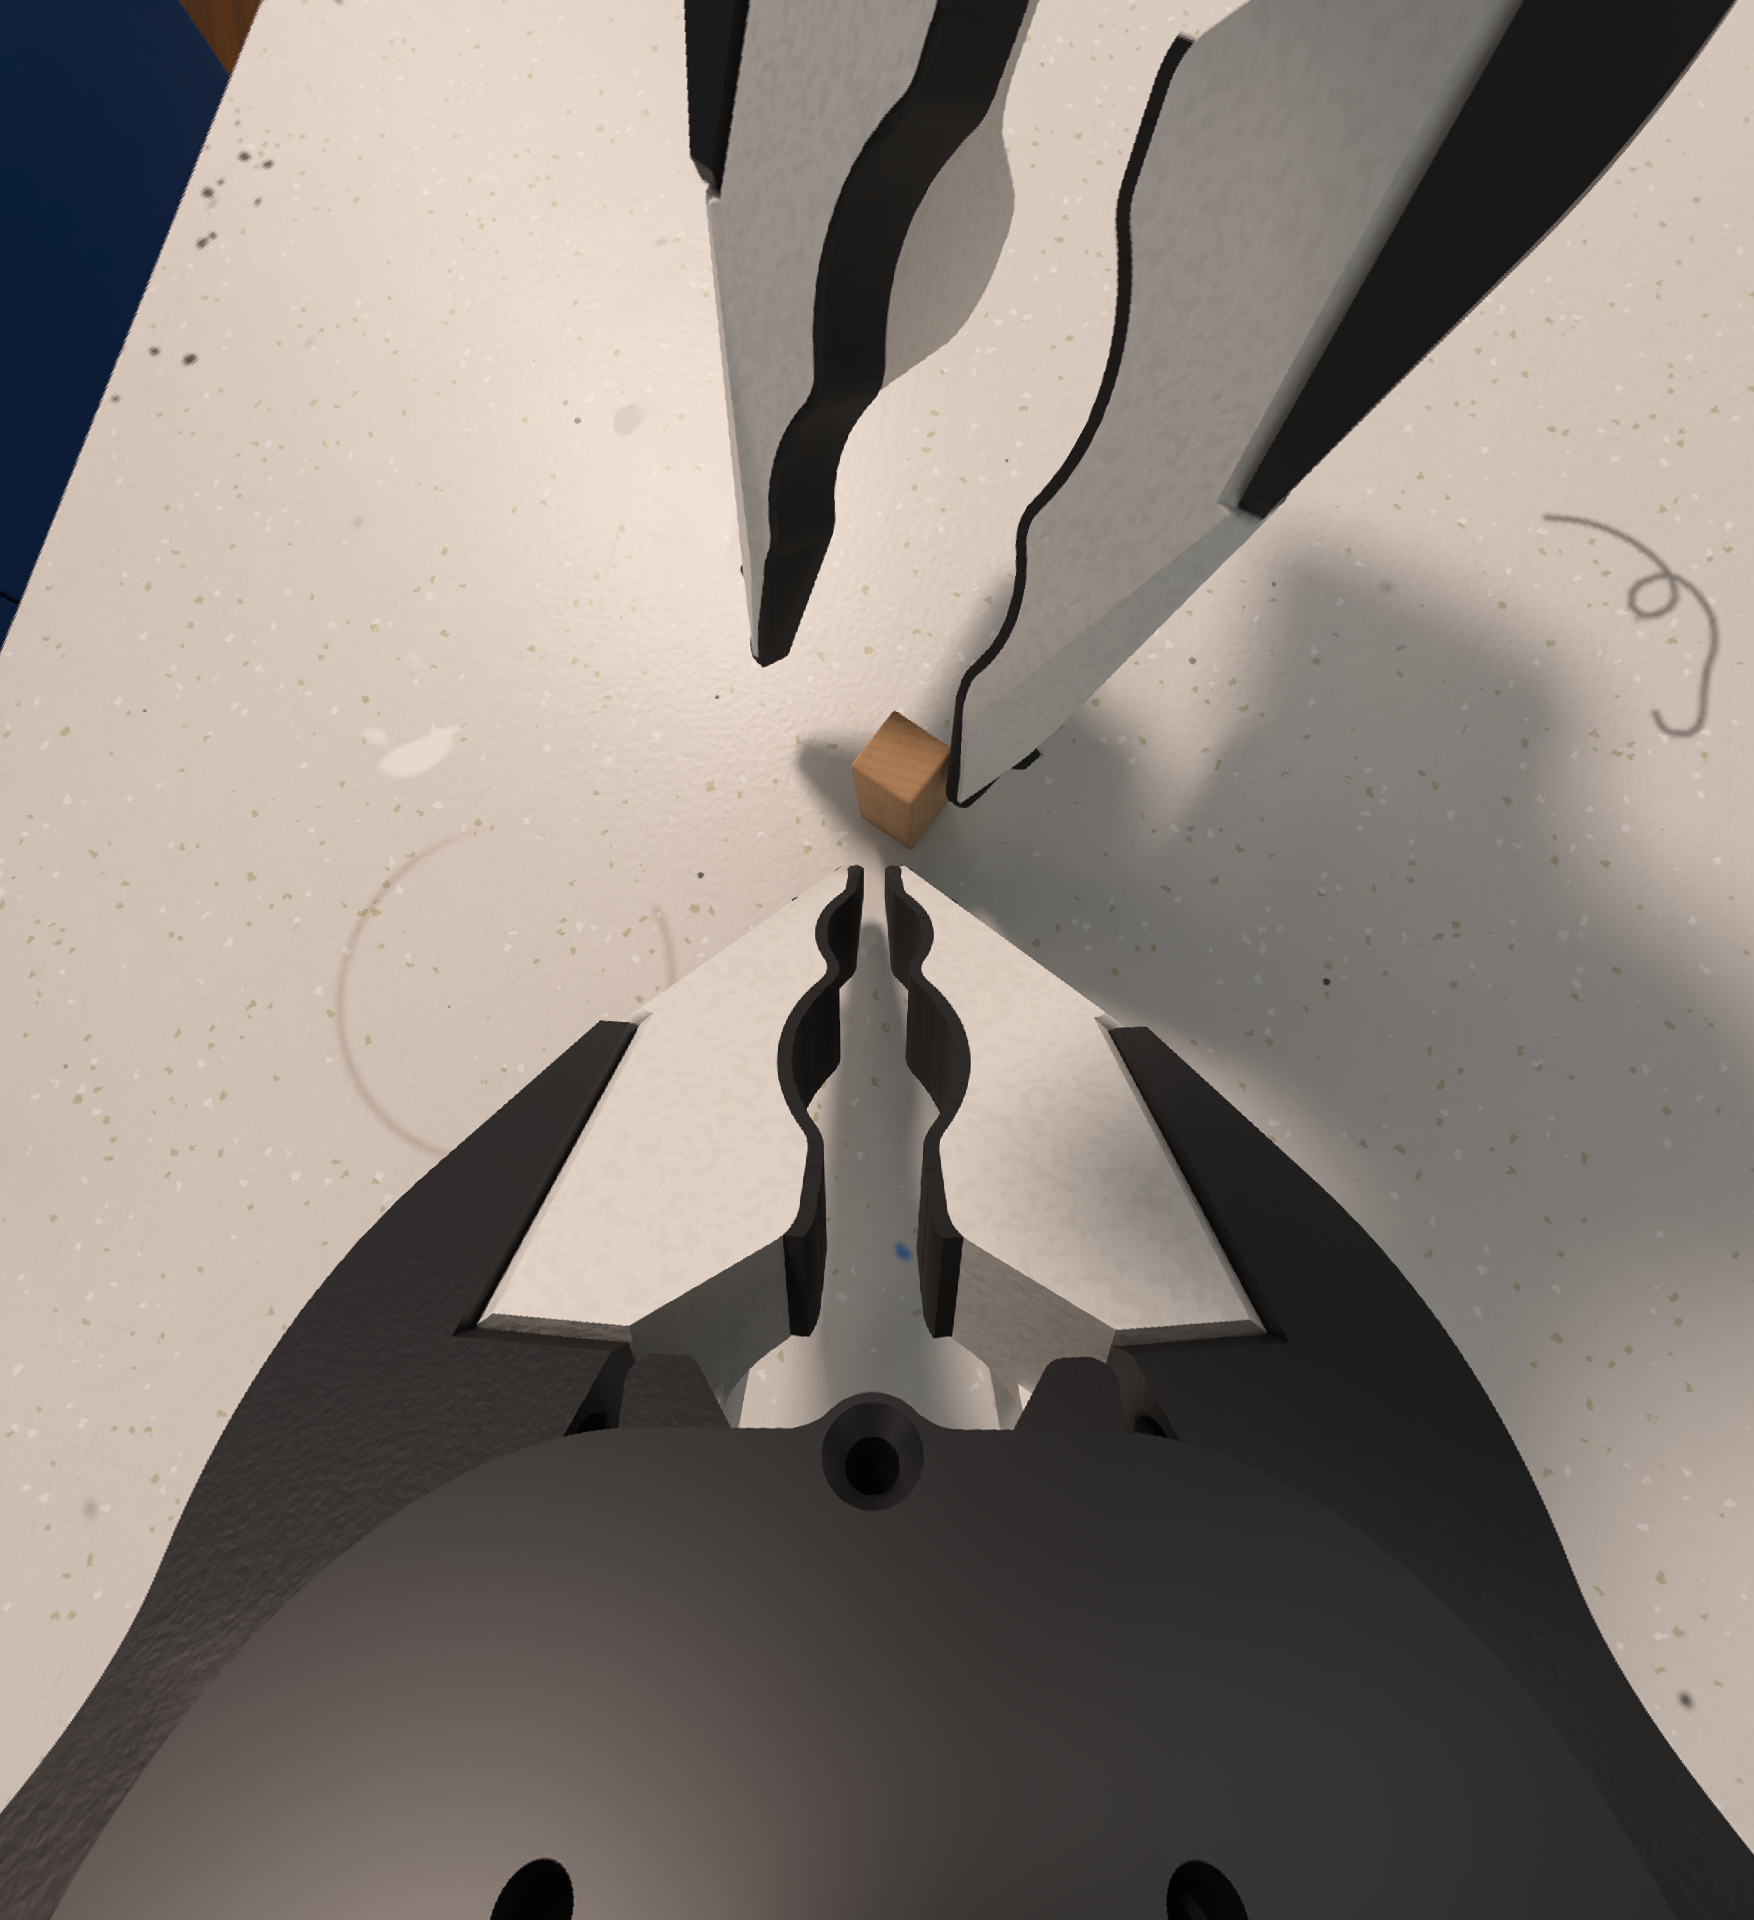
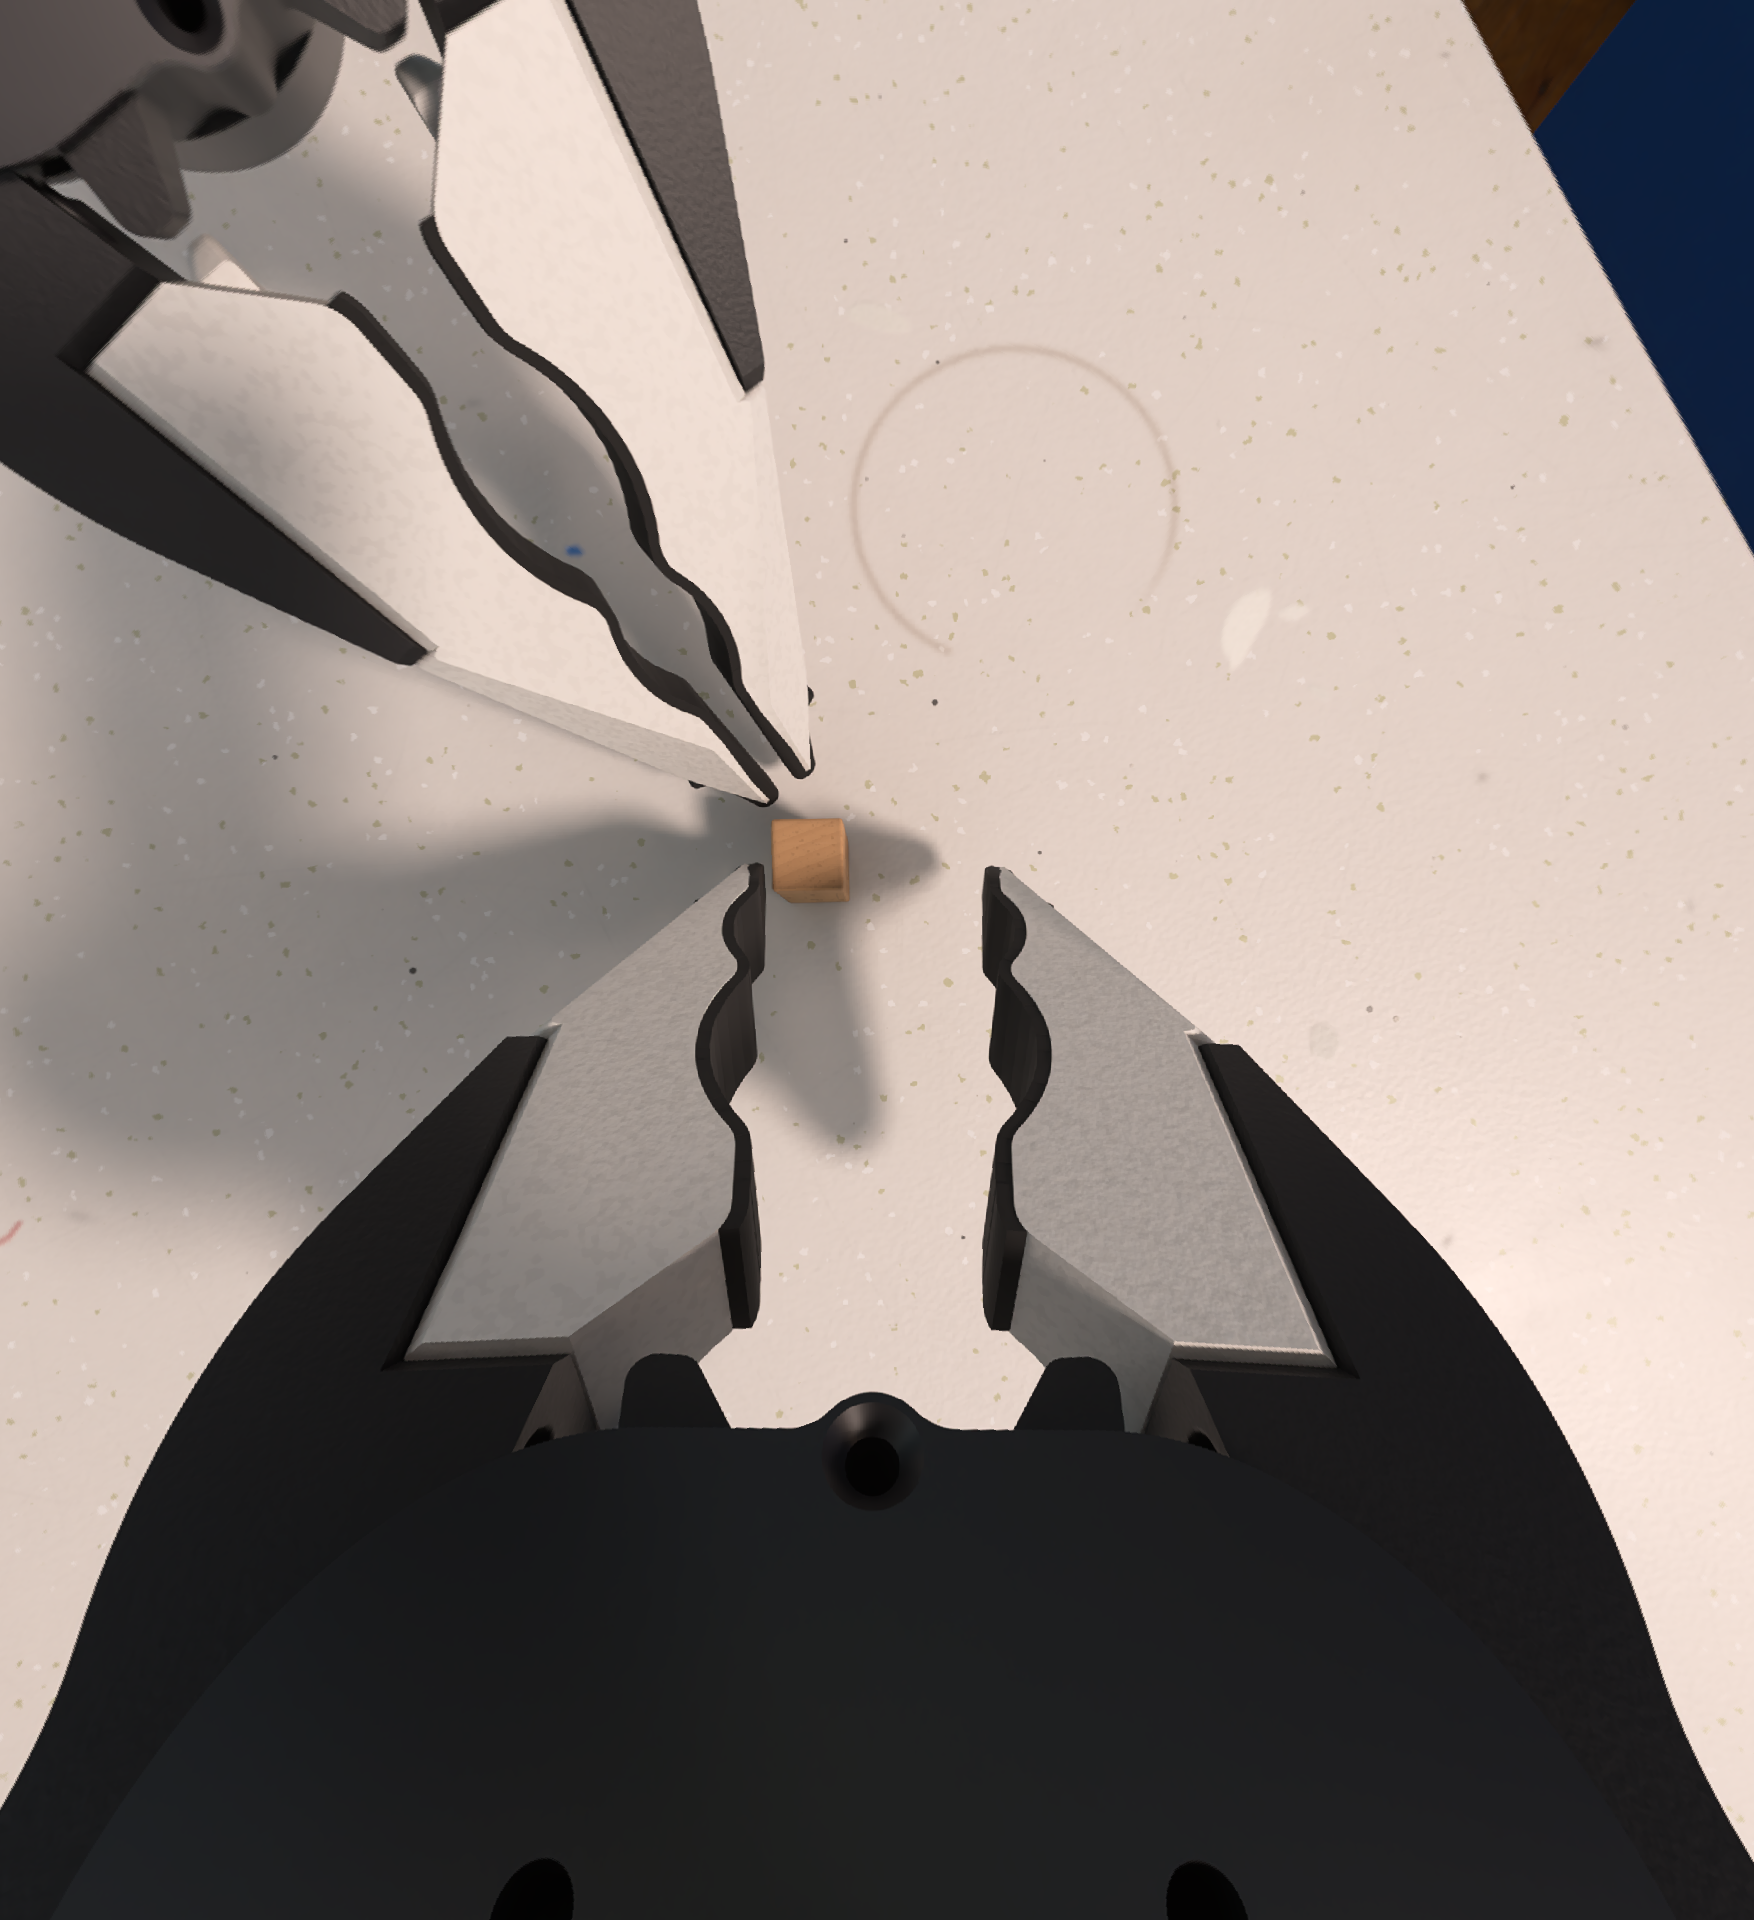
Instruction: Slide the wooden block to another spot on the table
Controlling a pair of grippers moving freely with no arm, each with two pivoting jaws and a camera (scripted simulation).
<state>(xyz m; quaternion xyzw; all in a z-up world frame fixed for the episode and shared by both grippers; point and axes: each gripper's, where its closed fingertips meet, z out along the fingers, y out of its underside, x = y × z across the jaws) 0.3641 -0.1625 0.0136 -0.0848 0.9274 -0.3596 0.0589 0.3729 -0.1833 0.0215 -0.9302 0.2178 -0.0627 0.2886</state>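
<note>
Small wooden block [image 1: 899,777] sits on the speckled white tabletop [image 1: 437,582], between the tips of both tools. Right hand-held gripper [image 2: 871,881] spread wide, gripping nothing, one fingertip [image 1: 968,769] touching the block's side. Left hand-held gripper [image 1: 875,871] nearly closed, empty, tips just beside the block; faint ring mark [image 2: 1013,499] nearby.

- Left gripper [image 1: 875,873]: rounded dark grey body with holes, black arms behind pale grey tapered fingers [image 1: 748,1039] with wavy black inner pads.
- Right gripper [image 2: 873,883]: black body, same grey fingers [image 2: 1112,1091], a round socket between their bases.
</note>
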